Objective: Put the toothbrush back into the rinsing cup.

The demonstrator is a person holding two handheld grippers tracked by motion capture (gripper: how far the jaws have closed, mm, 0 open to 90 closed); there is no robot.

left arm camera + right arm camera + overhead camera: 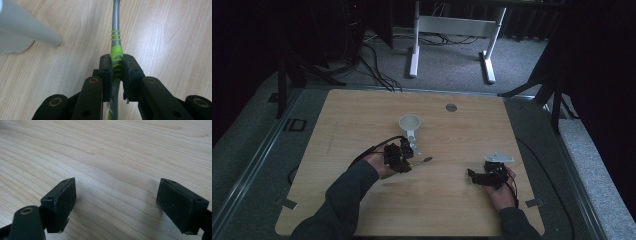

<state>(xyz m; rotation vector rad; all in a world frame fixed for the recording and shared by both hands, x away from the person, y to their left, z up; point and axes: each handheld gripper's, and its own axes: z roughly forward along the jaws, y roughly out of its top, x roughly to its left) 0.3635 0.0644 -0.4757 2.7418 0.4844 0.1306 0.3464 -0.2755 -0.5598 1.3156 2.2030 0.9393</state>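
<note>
While left gripper point(117, 68) clamps jaws on green-grey handle of toothbrush-like tool point(421, 161) just below white funnel point(410, 123), step looks like pick-up; next probably lift. Right gripper point(116, 202) idle, jaws wide apart over bare tabletop point(452, 200).

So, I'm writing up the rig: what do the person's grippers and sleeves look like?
Both grippers are black, with flat rectangular pads on linkage arms that have brass-coloured pivots. The left gripper trails a black cable; the right gripper carries a grey three-cornered plate. The sleeves are dark grey.
</note>
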